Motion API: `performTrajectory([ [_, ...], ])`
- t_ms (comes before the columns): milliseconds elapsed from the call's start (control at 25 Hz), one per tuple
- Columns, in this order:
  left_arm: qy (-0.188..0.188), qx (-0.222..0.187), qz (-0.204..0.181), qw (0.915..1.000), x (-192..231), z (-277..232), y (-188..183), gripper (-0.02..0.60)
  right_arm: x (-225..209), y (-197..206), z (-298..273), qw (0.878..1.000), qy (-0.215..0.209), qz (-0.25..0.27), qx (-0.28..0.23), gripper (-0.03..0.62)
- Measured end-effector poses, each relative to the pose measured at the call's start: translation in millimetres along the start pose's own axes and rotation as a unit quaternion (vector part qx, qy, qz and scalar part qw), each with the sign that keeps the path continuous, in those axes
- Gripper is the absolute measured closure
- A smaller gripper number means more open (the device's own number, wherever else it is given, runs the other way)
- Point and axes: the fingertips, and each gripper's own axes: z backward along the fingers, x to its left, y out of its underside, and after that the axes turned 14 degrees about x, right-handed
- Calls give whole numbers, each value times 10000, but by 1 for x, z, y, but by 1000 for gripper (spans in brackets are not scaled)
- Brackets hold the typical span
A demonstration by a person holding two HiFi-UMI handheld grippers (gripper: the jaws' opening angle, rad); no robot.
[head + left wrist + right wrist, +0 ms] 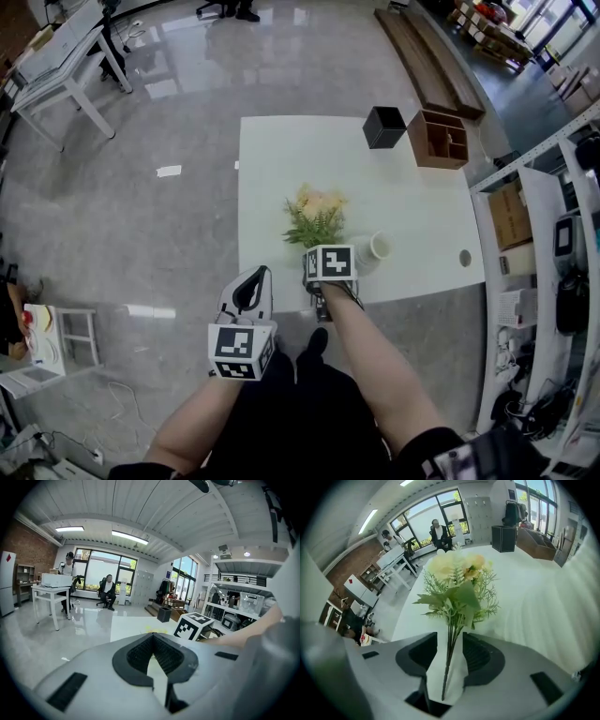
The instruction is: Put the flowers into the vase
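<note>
We are seeing the flowers [457, 590] lying on the white desk [281, 159], stems running back between our right gripper's [449, 638] jaws, which are standing apart, clear of them. That gripper is hanging over the desk's near edge, with the vase [375, 248] just right of it and bare desk stretching ahead. Our left gripper [152, 637], jaws together and empty, is hovering off the desk.

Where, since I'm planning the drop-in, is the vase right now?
In the head view, the white vase is on the white table close to its near edge, just right of the flowers.
</note>
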Motion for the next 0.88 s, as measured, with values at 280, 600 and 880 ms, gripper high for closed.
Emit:
performTrajectory([
  [280,15,10,-21,10000,-1,0,-1,578,-10,-6,-15,9990,326,79,284,459],
  [600,-56,17,-22,10000,5,2,0,578,-17,-8,-21,9986,334,74,407,527],
  [880,-21,-24,-76,10000,-1,3,-5,578,-9,-9,-10,9990,292,234,259,548],
])
